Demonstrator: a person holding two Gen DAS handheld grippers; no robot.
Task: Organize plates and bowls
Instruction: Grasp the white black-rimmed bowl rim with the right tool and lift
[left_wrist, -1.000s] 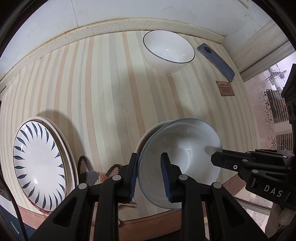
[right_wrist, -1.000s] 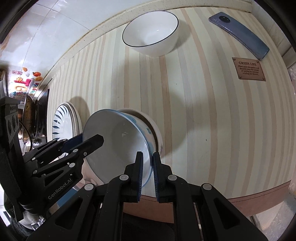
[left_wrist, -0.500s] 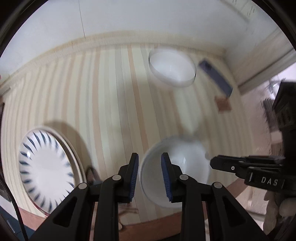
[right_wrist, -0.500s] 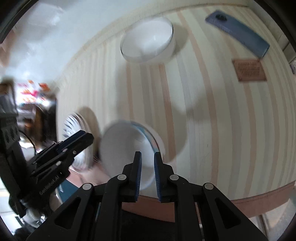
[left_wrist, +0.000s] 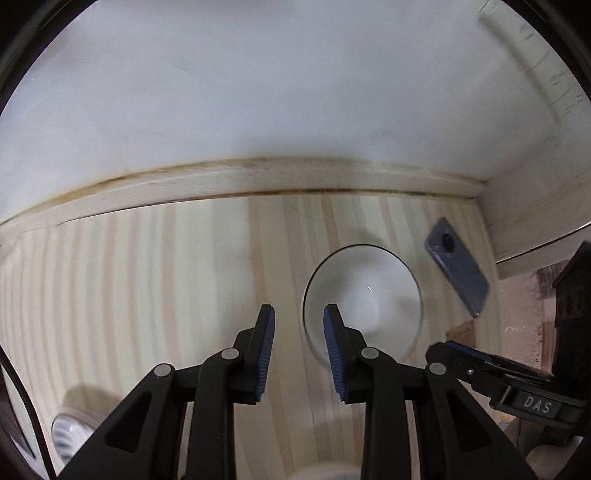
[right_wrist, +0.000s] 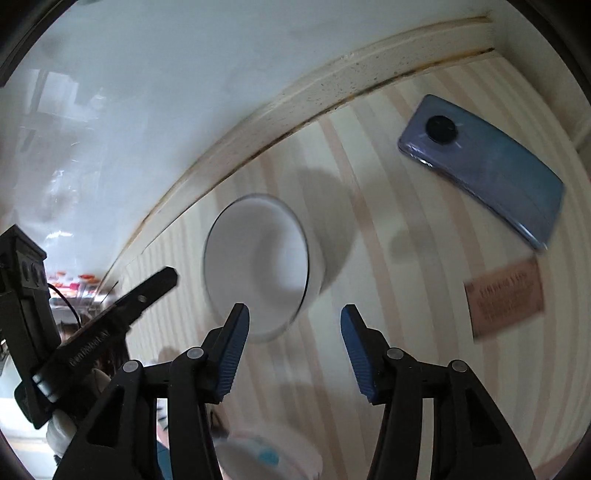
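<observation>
A white bowl (left_wrist: 364, 295) with a thin dark rim stands on the striped countertop near the back wall. My left gripper (left_wrist: 298, 325) is open just short of the bowl's left rim, with nothing in it. In the right wrist view the same white bowl (right_wrist: 258, 269) lies a little ahead and left of my right gripper (right_wrist: 294, 325), which is wide open and empty. The stacked bowls (right_wrist: 266, 458) with a blue mark show blurred at the bottom edge, below the right gripper. A sliver of the blue-patterned plate (left_wrist: 64, 432) shows at the lower left.
A blue phone (right_wrist: 480, 173) lies right of the bowl near the back corner, with a brown label (right_wrist: 504, 299) in front of it. The raised counter ledge (left_wrist: 258, 181) and the white wall close the back. Striped countertop (left_wrist: 147, 295) spreads to the left.
My right gripper has opened and let go of the blue-rimmed bowl, now resting in the stack. Both grippers have moved forward toward the white bowl at the back.
</observation>
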